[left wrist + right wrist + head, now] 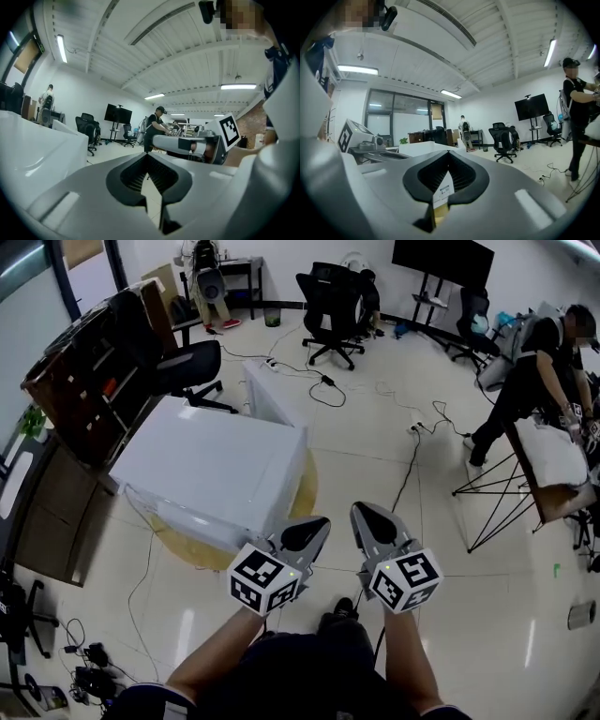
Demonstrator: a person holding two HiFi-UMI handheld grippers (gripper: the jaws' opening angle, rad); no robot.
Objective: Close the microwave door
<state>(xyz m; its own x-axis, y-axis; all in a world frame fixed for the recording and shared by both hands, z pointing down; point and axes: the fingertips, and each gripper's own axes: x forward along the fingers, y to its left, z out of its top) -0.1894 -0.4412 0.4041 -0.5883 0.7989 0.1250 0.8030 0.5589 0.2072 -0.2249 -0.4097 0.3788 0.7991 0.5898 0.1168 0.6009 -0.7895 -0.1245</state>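
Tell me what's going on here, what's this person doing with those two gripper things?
A person holds a gripper in each hand, close in front of their body. The left gripper and the right gripper both have their jaws together and hold nothing. A white microwave sits on a round wooden table ahead to the left, and neither gripper touches it. A white panel on its far side, apparently the door, stands open.
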